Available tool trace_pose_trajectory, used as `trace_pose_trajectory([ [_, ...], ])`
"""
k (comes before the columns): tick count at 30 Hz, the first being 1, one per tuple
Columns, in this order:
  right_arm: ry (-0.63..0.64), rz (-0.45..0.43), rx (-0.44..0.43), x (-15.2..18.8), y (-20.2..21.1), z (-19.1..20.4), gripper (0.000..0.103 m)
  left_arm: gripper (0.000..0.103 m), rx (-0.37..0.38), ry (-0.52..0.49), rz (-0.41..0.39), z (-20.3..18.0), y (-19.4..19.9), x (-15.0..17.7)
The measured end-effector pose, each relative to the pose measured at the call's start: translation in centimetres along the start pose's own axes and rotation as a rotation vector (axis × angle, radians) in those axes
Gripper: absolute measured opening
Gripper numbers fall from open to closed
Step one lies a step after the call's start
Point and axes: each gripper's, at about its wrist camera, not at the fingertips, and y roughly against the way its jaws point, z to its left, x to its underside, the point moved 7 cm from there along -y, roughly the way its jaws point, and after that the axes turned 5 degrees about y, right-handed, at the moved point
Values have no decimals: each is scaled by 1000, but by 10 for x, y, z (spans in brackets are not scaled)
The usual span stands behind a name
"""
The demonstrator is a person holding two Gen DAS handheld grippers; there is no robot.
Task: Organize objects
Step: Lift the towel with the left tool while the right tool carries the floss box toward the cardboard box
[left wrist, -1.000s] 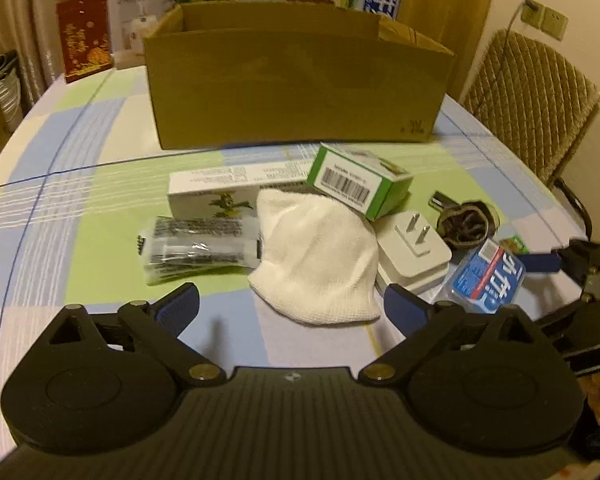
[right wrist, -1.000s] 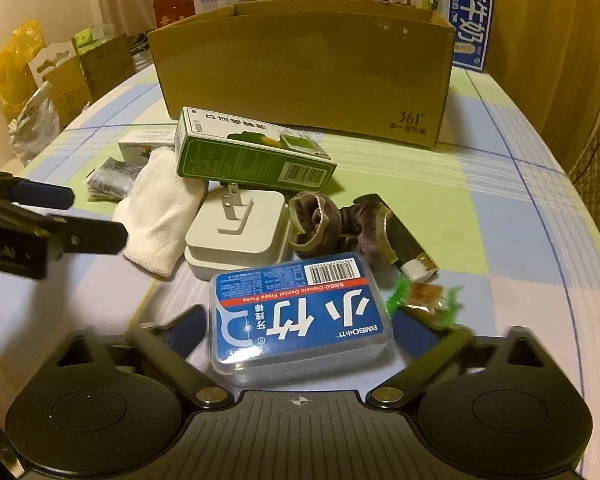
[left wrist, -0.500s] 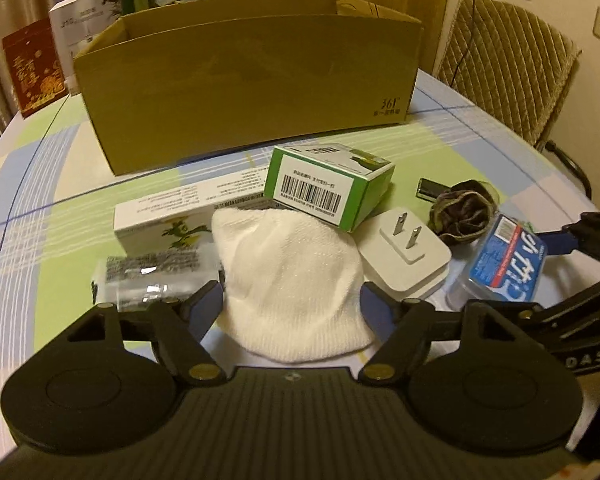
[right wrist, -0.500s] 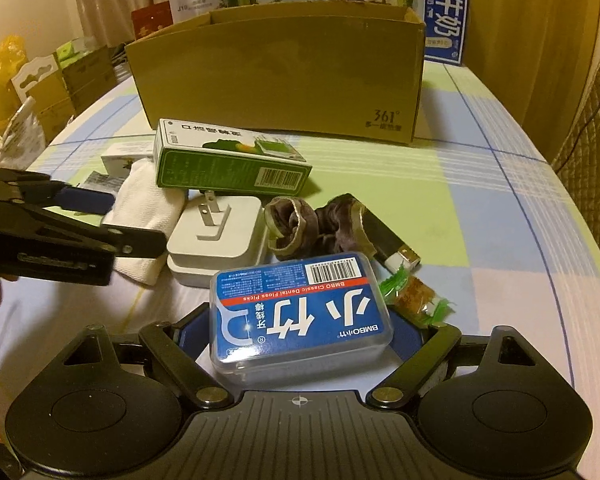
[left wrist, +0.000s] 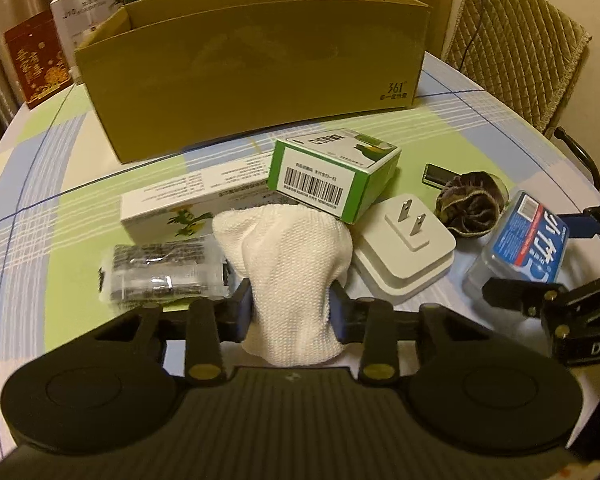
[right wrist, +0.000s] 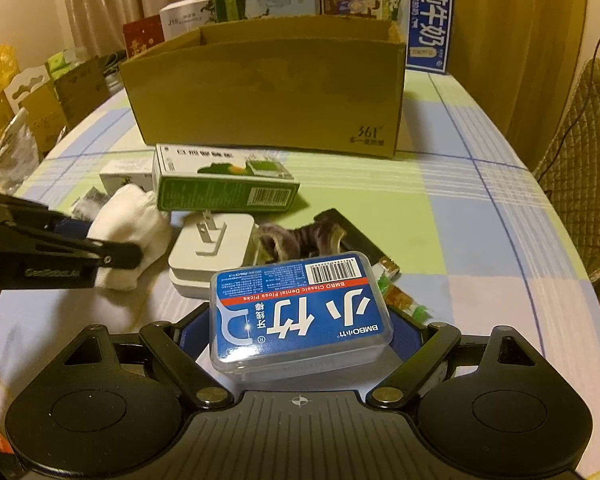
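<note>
Left wrist view looks down over a round table [left wrist: 52, 184] with a checked blue, green and white cloth, where the left gripper [left wrist: 291, 312] is closing its jaws on a white knitted cloth [left wrist: 288, 264]; both blue pads press into the cloth's near end and bunch it. Just left of the cloth lies a clear wrapped packet [left wrist: 160, 272], behind it a long white carton [left wrist: 192, 204], and a green and white box [left wrist: 336, 176] leans over the cloth's far edge. A white plug adapter [left wrist: 404, 248] sits just right of the cloth, beside a brown scrunchie [left wrist: 470, 206]. Behind all of this stands an open cardboard box [left wrist: 252, 72], with a bare strip of tablecloth between it and the clutter. Right wrist view shows the right gripper [right wrist: 300, 344] spread wide, with a clear case of dental floss picks [right wrist: 300, 320] between its fingers; whether the pads press on the case cannot be told. A green-wrapped candy [right wrist: 404, 300] lies just right of the case. Open cloth stretches right toward the table's curved edge, where a quilted chair [right wrist: 592, 152] stands close.
</note>
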Motion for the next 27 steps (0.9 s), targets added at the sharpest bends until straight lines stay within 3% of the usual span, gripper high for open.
trace_pose_trajectory([
  [15,-41,-84,2,-23,38,0,86,31,-10,53,-82,2,62,-19],
  [27,2,-193,17,-88,59,-13,86,31,-35,48,-169,-1,97,-64],
])
